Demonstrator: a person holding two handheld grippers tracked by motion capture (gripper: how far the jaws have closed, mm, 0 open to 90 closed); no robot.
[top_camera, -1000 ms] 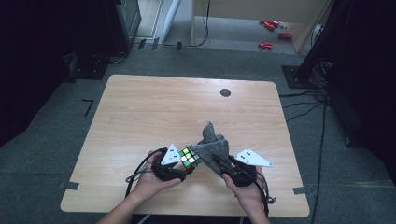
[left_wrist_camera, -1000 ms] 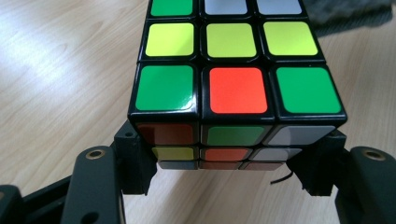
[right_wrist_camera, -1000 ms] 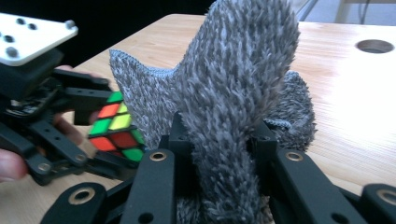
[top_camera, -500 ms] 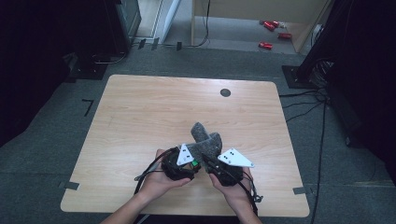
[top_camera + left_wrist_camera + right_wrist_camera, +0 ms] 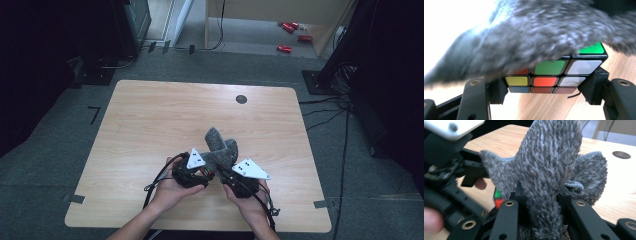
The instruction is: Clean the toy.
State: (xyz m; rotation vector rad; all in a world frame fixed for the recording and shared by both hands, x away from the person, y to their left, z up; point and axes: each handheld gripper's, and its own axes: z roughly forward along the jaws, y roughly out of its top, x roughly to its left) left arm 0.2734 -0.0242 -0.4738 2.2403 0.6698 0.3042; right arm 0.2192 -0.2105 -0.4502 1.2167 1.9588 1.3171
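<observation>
A colourful puzzle cube (image 5: pixel 549 75) sits between the jaws of my left gripper (image 5: pixel 547 85), whose pads (image 5: pixel 595 87) press on its sides just above the wooden table (image 5: pixel 150 125). A grey fuzzy cloth (image 5: pixel 536 37) drapes over the cube's top. My right gripper (image 5: pixel 540 195) is shut on that cloth (image 5: pixel 549 170), which stands up between its jaws. A corner of the cube (image 5: pixel 498 198) peeks out beside the cloth, with the left gripper (image 5: pixel 471 173) close on the left. In the high view both grippers, left (image 5: pixel 202 172) and right (image 5: pixel 227 175), meet under the cloth (image 5: pixel 220 147) near the table's front edge.
A round black hole (image 5: pixel 241 99) marks the far side of the table. Cables trail from both grippers toward the front edge. Red cans (image 5: pixel 285 48) lie on the floor beyond the table, and dark stands flank it left and right.
The right gripper has carried the cloth leftward onto the cube, which showed plainly a second ago and is now covered in the high view. The two hands have drawn together.
</observation>
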